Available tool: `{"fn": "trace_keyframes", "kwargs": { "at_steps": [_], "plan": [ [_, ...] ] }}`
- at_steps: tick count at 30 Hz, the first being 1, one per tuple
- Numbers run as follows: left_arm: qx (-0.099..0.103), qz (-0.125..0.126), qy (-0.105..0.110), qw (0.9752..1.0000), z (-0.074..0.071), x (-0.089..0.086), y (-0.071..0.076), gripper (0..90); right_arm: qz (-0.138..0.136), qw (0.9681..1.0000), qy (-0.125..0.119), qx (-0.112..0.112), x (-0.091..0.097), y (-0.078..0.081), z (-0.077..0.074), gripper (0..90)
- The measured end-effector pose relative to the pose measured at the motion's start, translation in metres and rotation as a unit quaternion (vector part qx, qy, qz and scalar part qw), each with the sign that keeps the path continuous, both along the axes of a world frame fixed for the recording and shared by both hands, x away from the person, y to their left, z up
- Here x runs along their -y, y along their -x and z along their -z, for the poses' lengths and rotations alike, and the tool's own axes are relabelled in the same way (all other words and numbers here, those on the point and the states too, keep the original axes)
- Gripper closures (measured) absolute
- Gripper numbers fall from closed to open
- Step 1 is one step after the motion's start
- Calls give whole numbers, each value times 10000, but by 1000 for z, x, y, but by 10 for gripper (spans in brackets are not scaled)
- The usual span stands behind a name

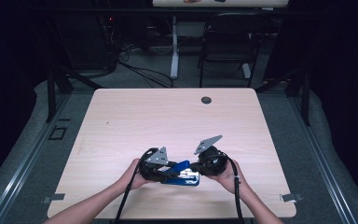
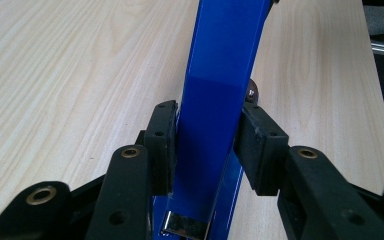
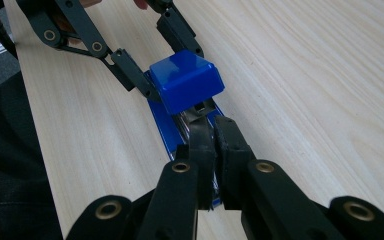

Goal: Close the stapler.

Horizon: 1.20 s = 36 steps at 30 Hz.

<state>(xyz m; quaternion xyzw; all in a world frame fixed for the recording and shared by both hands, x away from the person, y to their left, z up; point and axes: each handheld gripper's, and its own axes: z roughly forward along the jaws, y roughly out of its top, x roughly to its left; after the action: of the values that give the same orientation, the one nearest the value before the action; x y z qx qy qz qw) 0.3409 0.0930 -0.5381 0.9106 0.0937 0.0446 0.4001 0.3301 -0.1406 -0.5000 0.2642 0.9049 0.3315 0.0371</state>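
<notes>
A glossy blue stapler [image 1: 182,173] is lying at the near middle of the bench [image 1: 168,116], its lid tilting open above the base and its silver metal staple channel showing underneath.

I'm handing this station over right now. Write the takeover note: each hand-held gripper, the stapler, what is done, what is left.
Left hand-held gripper: jaws clamped on the raised top arm of the blue plastic stapler with a metal magazine, holding it tilted up.
Right hand-held gripper: jaws shut, tips down at the metal magazine channel; what they pinch cannot be made out.
Stapler: base resting on the light wooden table, near the front edge, between both hands.
Done: stapler opened.
Left: probably finishing work in the magazine, then lowering the top arm.
</notes>
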Motion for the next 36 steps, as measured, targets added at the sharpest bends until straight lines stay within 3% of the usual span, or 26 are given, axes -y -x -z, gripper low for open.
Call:
{"fn": "trace_keyframes", "kwargs": {
  "at_steps": [11, 15, 18, 20, 24, 26, 30, 36],
  "plan": [
    [2, 47, -117, 9999, 5, 8, -1, 615, 263, 9994, -188, 158, 18, 2, -14, 880],
    [-25, 43, -143, 9999, 7, 10, -2, 613, 228, 9990, -325, 224, 13, 5, -18, 881],
    [-18, 31, -261, 9997, 7, 12, -2, 610, 134, 9994, -255, 200, 6, 6, -17, 881],
    [-45, 54, -192, 9998, 9, 13, -2, 608, 96, 9996, -216, 155, 2, 6, -15, 881],
    [-60, 84, -267, 9996, 10, 14, -3, 600, 111, 9998, -108, 111, -1, 5, -10, 888],
    [-165, 50, -286, 9994, 11, 13, -4, 559, 151, 9999, -26, 74, -1, 4, -7, 889],
    [-272, -177, -196, 9993, 8, 5, -11, 376, 197, 9995, 219, -78, 0, 1, 7, 891],
    [-329, -595, 57, 9977, -2, -15, -21, 266, 253, 9994, 123, -180, 3, -2, 10, 898]
  ]
}}
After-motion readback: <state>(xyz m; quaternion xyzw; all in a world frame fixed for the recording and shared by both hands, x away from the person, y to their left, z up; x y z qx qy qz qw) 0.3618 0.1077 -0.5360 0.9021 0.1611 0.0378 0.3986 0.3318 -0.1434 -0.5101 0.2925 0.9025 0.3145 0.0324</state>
